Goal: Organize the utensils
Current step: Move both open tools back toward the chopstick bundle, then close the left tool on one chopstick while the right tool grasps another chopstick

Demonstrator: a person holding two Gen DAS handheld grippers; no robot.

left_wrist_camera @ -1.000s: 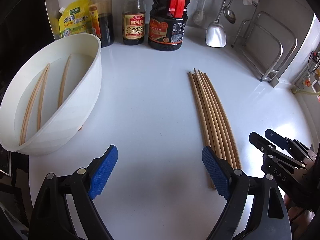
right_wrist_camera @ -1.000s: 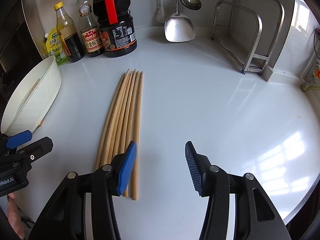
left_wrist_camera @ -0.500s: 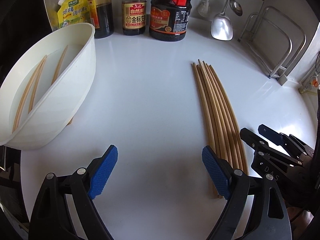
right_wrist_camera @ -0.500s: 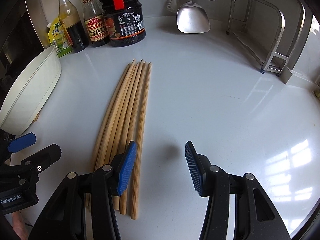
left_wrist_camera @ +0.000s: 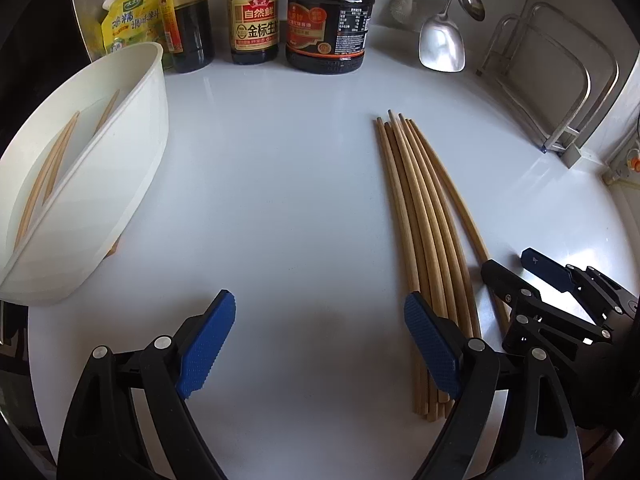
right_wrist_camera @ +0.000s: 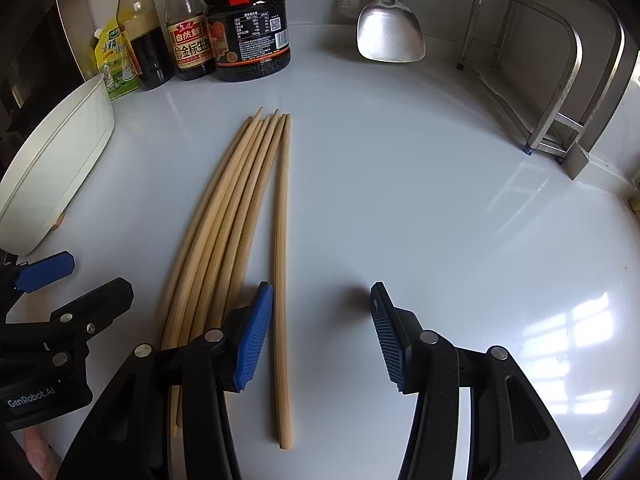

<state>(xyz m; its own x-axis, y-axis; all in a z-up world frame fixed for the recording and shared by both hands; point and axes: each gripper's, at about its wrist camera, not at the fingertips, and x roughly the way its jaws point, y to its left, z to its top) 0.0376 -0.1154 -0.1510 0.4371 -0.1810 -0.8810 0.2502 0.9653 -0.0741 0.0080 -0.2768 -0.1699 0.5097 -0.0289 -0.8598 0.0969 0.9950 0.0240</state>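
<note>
Several wooden chopsticks (left_wrist_camera: 420, 216) lie side by side on the white counter; they also show in the right wrist view (right_wrist_camera: 224, 224). One chopstick (right_wrist_camera: 282, 264) lies a little apart at the right of the bundle, between my right fingers. A white oval holder (left_wrist_camera: 100, 168) at the left holds three chopsticks (left_wrist_camera: 52, 168). My left gripper (left_wrist_camera: 316, 344) is open and empty, left of the bundle. My right gripper (right_wrist_camera: 320, 336) is open and low over the near ends, its left finger (right_wrist_camera: 252, 336) between the bundle and the lone chopstick.
Sauce bottles (left_wrist_camera: 256, 12) and a yellow pouch (left_wrist_camera: 128, 24) stand along the back wall. A steel spatula (right_wrist_camera: 390, 28) and ladle hang at the back. A metal rack (right_wrist_camera: 552, 80) stands at the right. The counter edge curves close at the front.
Both grippers moved forward along the counter. My right gripper came down at the near ends, and the rightmost chopstick now lies apart from the bundle.
</note>
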